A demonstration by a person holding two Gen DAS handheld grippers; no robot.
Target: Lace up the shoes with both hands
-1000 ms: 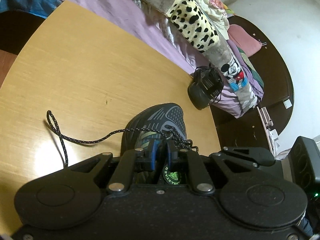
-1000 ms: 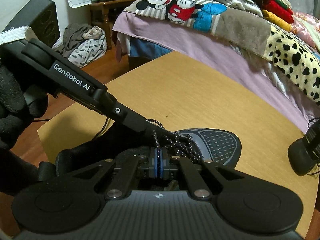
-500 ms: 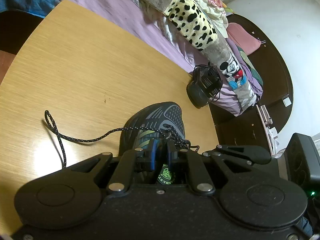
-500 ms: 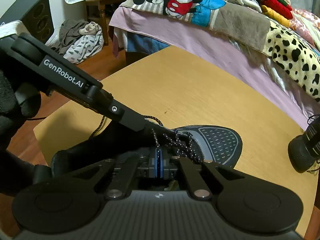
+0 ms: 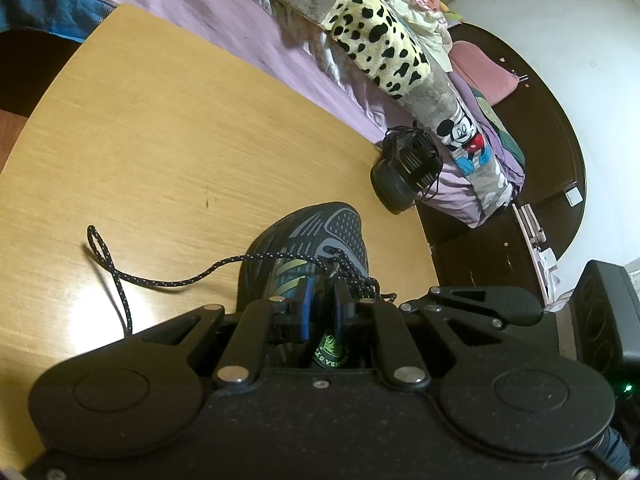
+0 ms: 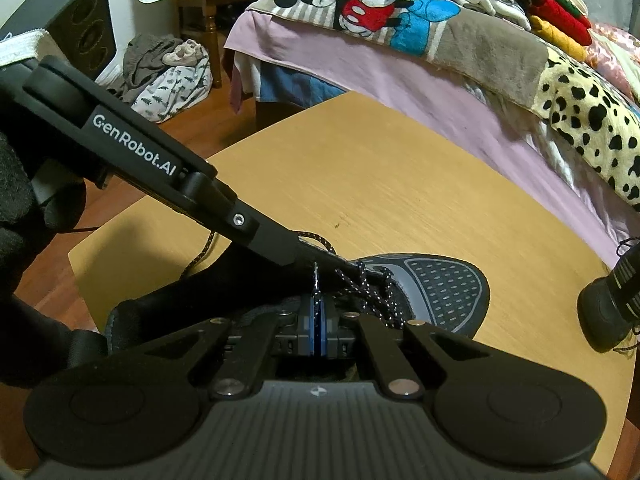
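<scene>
A dark grey shoe (image 5: 320, 236) lies on the wooden table (image 5: 168, 128), toe pointing away from me. Its black speckled lace (image 5: 180, 280) trails left and ends in a loop on the table. My left gripper (image 5: 322, 306) hovers over the tongue with a narrow gap between its blue pads, which hold nothing. In the right wrist view the left gripper (image 6: 336, 262) reaches in from the left to the crossed laces (image 6: 372, 292). My right gripper (image 6: 318, 320) is shut on a strand of lace (image 6: 317, 280) that rises from its pads above the shoe (image 6: 440, 288).
A second black shoe (image 5: 404, 176) stands at the table's far right edge, also seen as a shoe (image 6: 612, 300) on the right. A bed (image 6: 400, 92) piled with blankets runs along the table's far side. A speaker (image 6: 76, 24) and clothes sit on the floor to the left.
Hardly anything differs. Both grippers shifted slightly over the shoe; the right one stays shut on the lace, and the loop on the table keeps its place.
</scene>
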